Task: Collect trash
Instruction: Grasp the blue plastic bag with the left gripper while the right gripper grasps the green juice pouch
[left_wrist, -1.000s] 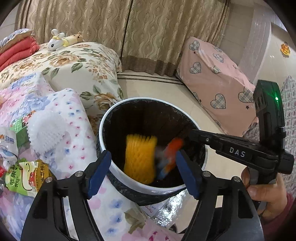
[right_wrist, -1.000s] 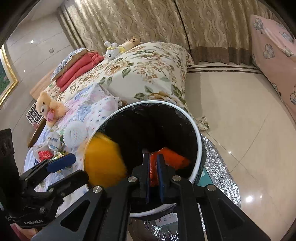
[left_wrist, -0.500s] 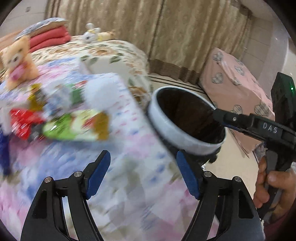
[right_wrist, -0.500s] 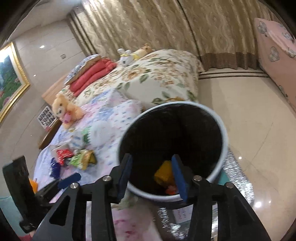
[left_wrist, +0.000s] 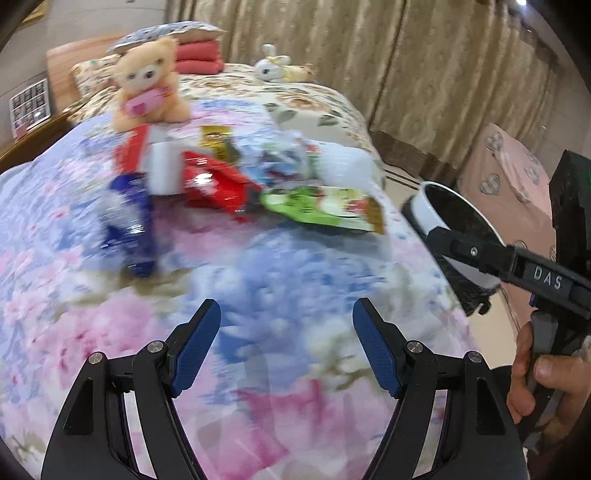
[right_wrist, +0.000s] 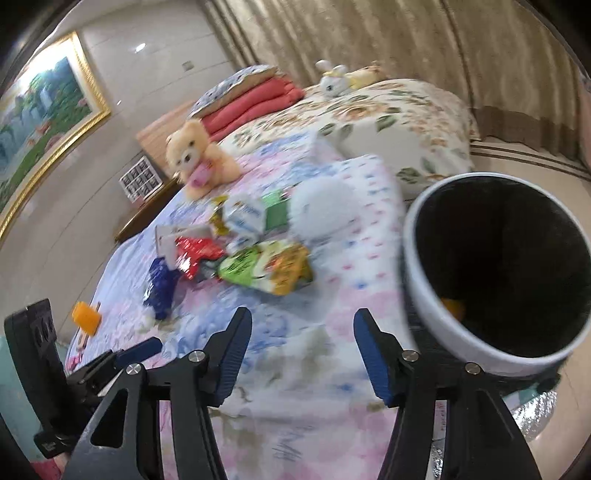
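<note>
I hold my left gripper (left_wrist: 286, 343) spread and empty above the floral bedspread (left_wrist: 258, 266), aimed at the wrapper pile ahead: green packet (left_wrist: 321, 208), red wrapper (left_wrist: 214, 184), blue bag (left_wrist: 127, 225). My right gripper (right_wrist: 301, 354) is opening with nothing between its jaws; the bin (right_wrist: 424, 295) stands just to its right, close for dropping.

"DAS" on the right hand-held gripper (left_wrist: 434, 236)
</note>
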